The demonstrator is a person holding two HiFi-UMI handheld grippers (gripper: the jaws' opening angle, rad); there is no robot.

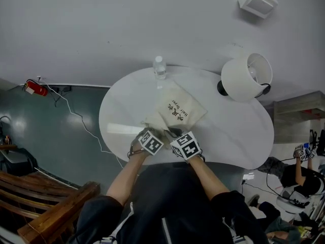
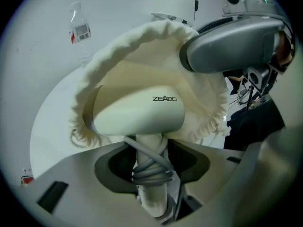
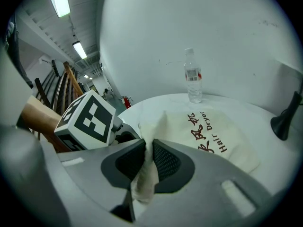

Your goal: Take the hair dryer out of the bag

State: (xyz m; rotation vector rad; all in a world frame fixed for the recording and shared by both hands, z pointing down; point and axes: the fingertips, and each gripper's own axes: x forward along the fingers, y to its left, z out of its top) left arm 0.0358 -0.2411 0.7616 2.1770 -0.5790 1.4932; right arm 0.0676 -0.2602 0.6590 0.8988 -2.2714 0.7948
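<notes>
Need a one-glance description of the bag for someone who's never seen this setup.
On the white oval table, between the water bottle and the person, lies a cream drawstring bag. Unlike the lamp nearby, it is soft cloth, printed "Hair Dryer", its rim pinched by the right gripper.

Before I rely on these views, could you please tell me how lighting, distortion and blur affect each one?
Head view: dim but sharp, with a pale glare band on the table. Left gripper view: strong fisheye, dark corners; the hair dryer is crisp. Right gripper view: fisheye too; the bag print is legible, nearest fabric soft.
</notes>
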